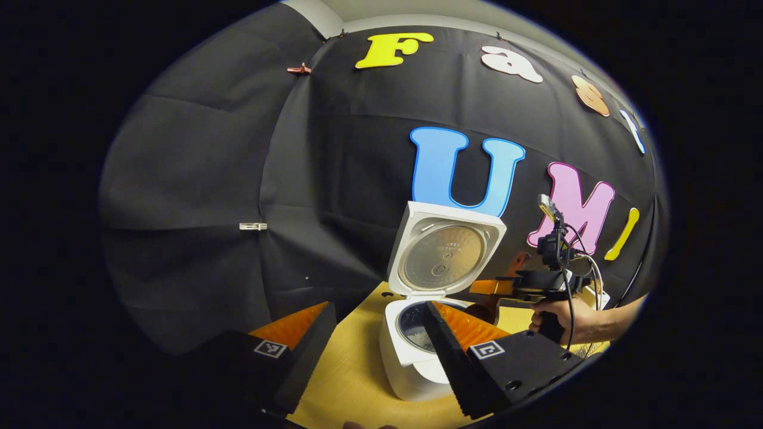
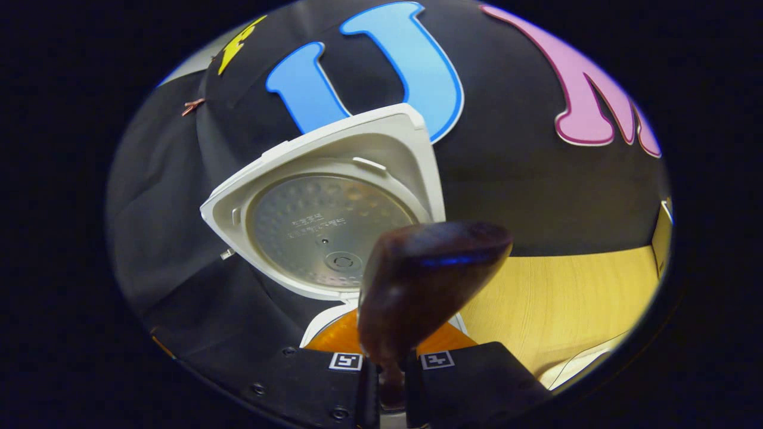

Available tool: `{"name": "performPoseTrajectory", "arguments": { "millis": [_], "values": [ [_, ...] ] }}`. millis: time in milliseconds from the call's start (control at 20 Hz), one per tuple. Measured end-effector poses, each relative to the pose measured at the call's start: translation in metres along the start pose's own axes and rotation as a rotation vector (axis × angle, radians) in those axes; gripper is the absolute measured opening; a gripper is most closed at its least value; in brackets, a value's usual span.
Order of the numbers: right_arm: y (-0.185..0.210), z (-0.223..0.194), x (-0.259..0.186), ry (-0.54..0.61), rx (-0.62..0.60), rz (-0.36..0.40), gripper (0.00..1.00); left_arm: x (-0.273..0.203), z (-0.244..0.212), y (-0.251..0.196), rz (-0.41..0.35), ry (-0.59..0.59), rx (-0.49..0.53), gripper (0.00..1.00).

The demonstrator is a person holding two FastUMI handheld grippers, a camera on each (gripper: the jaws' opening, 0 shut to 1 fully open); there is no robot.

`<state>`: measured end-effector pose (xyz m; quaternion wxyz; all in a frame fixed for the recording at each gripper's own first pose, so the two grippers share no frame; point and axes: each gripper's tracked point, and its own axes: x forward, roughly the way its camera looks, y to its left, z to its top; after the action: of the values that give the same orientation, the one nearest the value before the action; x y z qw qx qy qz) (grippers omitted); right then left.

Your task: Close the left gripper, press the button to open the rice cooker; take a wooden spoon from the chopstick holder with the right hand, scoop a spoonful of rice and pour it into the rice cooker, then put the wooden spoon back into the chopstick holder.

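Wooden spoon [image 2: 426,280]: clamped by its handle between the closed fingers of the right gripper [image 2: 384,381], bowl held up just in front of the open lid; probably light, stiff and smooth, so a hold low on the handle may let it swivel.
Rice cooker [image 1: 417,351]: near the table's [image 1: 351,381] back edge, lid [image 1: 444,250] upright, some rice in the pot.
Left gripper [image 1: 375,333]: jaws wide apart, empty, just before the cooker.
In the way: the raised lid behind the pot.
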<state>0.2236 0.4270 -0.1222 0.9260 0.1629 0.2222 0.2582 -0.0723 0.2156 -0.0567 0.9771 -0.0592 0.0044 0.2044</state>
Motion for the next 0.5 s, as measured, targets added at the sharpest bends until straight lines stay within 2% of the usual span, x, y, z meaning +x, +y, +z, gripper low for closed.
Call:
{"name": "performPoseTrajectory", "arguments": {
  "millis": [100, 150, 500],
  "values": [
    [0.006, 0.0, 0.001, 0.002, -0.074, 0.002, 0.2, -0.002, 0.0, 0.001, -0.001, 0.003, -0.008, 0.92],
    [0.01, 0.0, 0.002, 0.002, -0.124, 0.005, 0.2, -0.003, 0.0, 0.001, -0.003, 0.006, -0.012, 0.95],
    [0.051, 0.006, -0.003, -0.052, -0.595, 0.071, 0.2, -0.013, -0.001, 0.002, 0.005, -0.002, -0.022, 0.95]
  ]
}}
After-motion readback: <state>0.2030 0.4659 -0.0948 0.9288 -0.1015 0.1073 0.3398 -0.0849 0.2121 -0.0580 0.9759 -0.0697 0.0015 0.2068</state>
